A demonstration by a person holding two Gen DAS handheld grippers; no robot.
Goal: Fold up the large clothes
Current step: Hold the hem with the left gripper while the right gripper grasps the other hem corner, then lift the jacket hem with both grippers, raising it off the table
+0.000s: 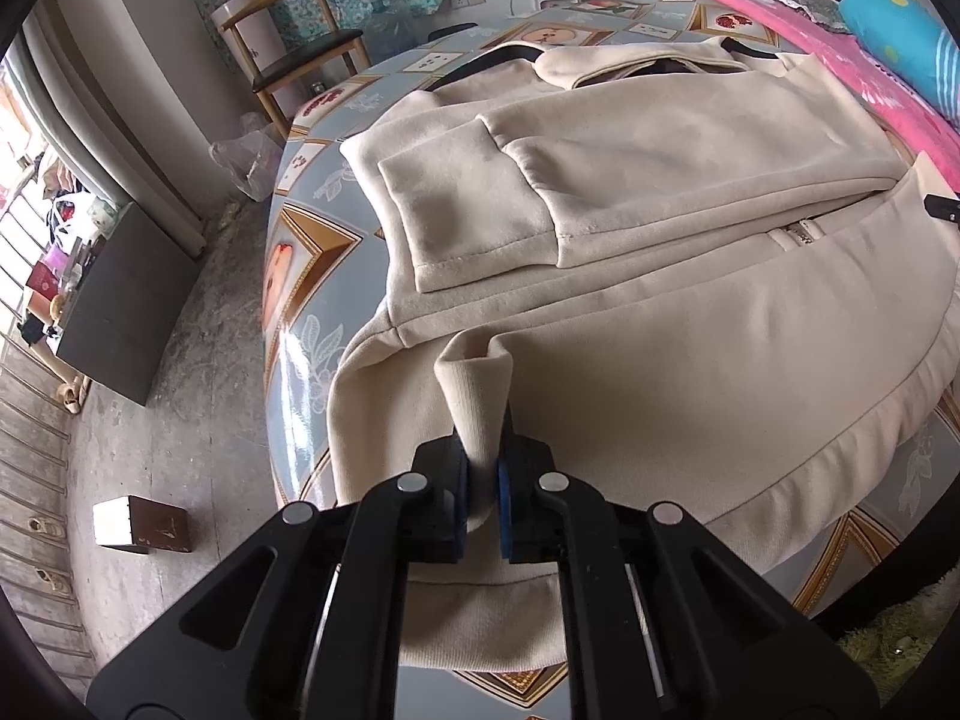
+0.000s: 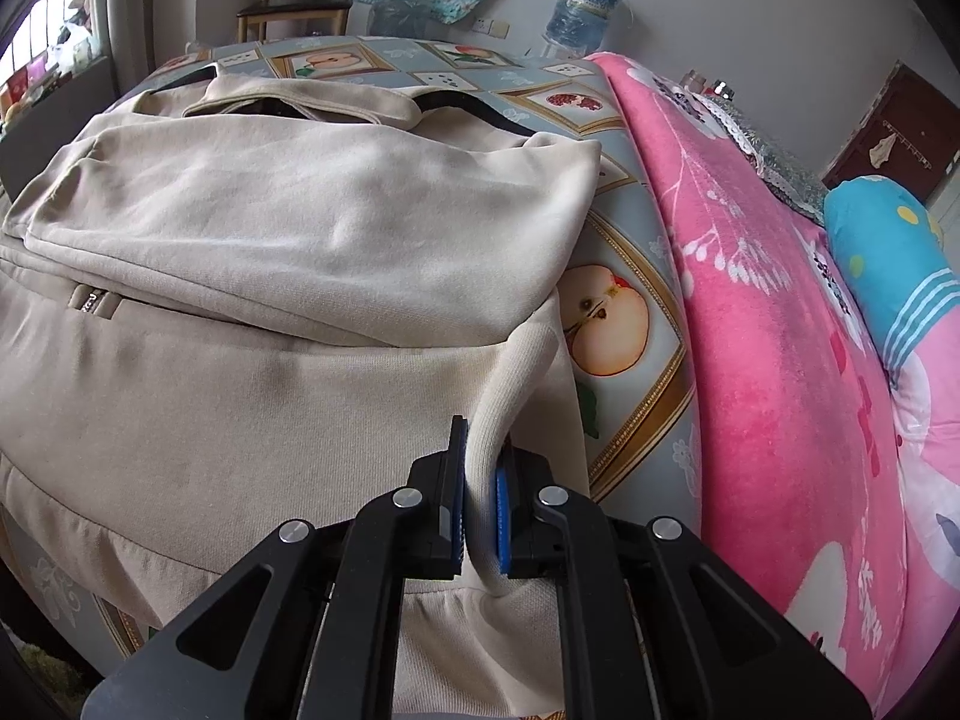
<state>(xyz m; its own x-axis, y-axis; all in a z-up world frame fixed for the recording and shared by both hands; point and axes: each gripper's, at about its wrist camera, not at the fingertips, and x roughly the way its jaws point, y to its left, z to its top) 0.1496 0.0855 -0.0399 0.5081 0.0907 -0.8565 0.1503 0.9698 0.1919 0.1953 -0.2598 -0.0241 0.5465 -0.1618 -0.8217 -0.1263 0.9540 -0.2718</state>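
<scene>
Here both grippers' fingers (image 1: 482, 483) (image 2: 480, 501) pinch the beige jacket's (image 1: 660, 312) hem — on a fruit-print tablecloth (image 1: 300, 252) (pink blanket (image 2: 780, 330) beside).

wooden chair (image 1: 288, 42), water jug (image 2: 585, 9), pink blanket (image 2: 780, 330), fruit-print tablecloth (image 1: 300, 264)

The left hand-held gripper (image 1: 482, 480) is clamped on a pinch of beige jacket (image 1: 660, 330) hem, a fold rising between its blue pads (image 1: 503, 504). The right hand-held gripper (image 2: 480, 498) likewise pinches a ridge of fabric between near-closed fingers.
</scene>
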